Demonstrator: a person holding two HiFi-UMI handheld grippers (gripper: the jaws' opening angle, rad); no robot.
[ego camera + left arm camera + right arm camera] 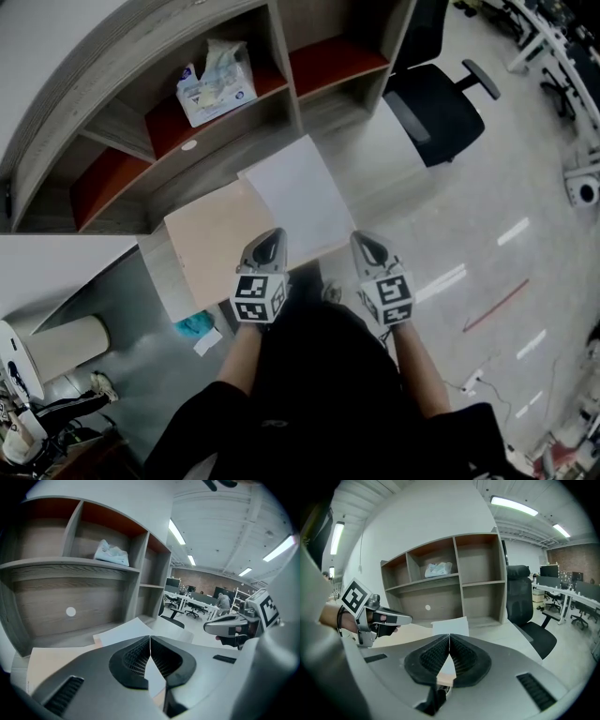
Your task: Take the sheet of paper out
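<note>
Lying flat and slightly askew, the sheet of paper (298, 192) is resting partly on a tan board (211, 246) and partly on the pale table (380, 141), with its far corner reaching toward the wooden shelf unit (281, 103). Both grippers are hanging side by side over the sheet's near edge. The left gripper (272, 236) is pointing at the sheet's near left corner, and its jaws are pressing together tip to tip with nothing between them; the paper is only showing beyond and below them. The right gripper (364, 239) is sitting over the near right corner, and its jaws are likewise meeting completely and gripping nothing, with the white sheet and a strip of tan board showing through the gap beneath. Neither gripper is visibly touching the paper. A tissue pack (216, 82) is sitting in one shelf compartment behind the sheet, and a black office chair (441, 112) is standing on the floor to the right of the table.
</note>
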